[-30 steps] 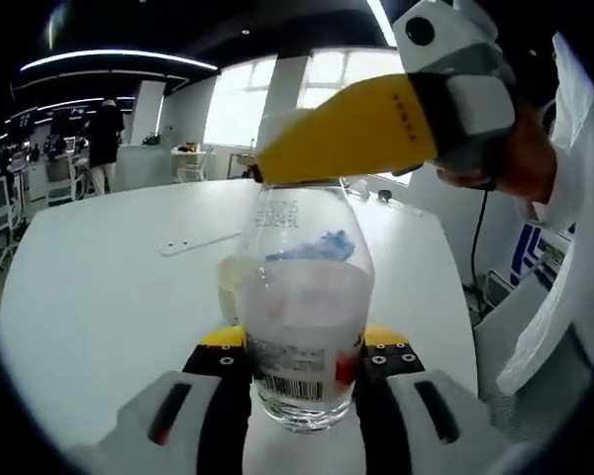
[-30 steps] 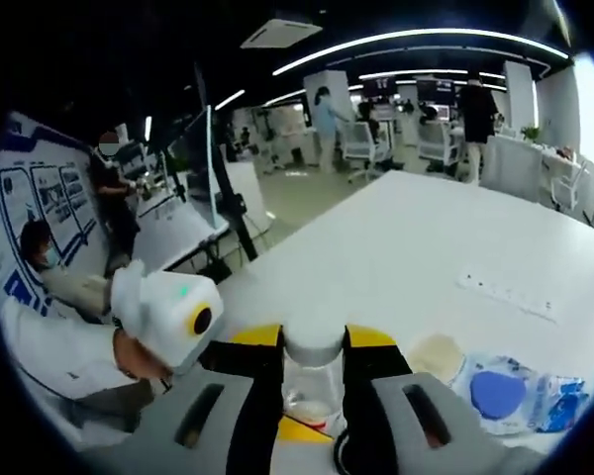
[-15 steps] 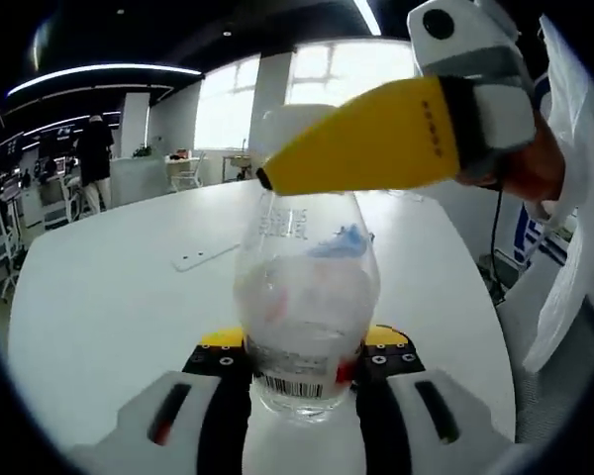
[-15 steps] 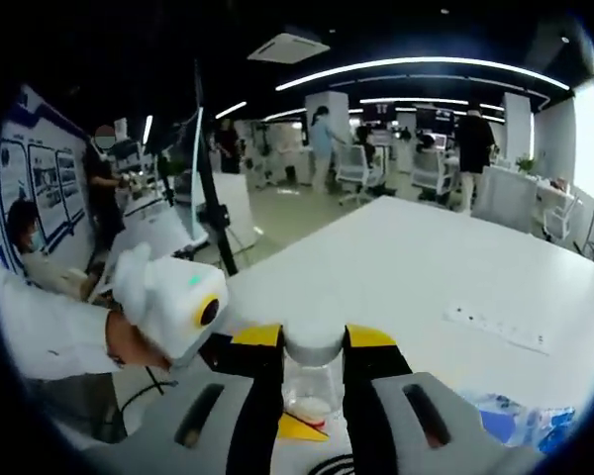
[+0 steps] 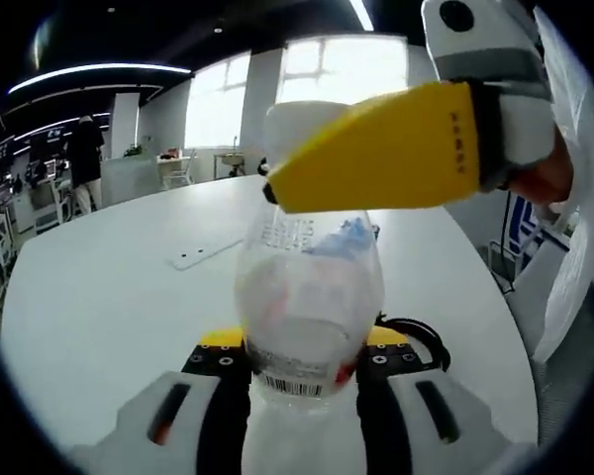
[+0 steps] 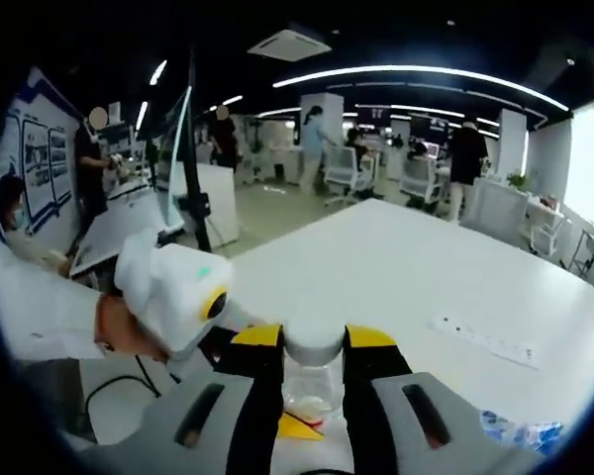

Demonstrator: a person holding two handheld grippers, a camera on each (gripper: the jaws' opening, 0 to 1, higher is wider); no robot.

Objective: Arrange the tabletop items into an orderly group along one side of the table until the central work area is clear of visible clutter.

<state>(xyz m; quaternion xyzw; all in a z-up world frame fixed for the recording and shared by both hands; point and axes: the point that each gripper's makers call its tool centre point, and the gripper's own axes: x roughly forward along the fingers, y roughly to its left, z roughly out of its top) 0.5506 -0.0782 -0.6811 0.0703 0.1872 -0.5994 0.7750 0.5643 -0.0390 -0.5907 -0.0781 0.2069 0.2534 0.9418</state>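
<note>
Left gripper [image 5: 299,361] jaws clamped on the lower body of a clear plastic bottle [image 5: 307,297], upright above the white table [image 5: 99,297]. Right gripper [image 6: 312,346] jaws closed on the bottle's white cap [image 6: 314,341], reaching in from the right in the left gripper view. Blue-printed packet [image 6: 520,432] lies on the table, lower right in the right gripper view; white strip [image 6: 480,336] further off.

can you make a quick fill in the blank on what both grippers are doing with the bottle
1. The left gripper grips the clear bottle around its ____ end.
2. The right gripper closes its fingers on the bottle's white ____.
3. The bottle's label carries a printed ____.
4. The table under the grippers is ____ in colour.

Missing words: lower; cap; barcode; white
</note>
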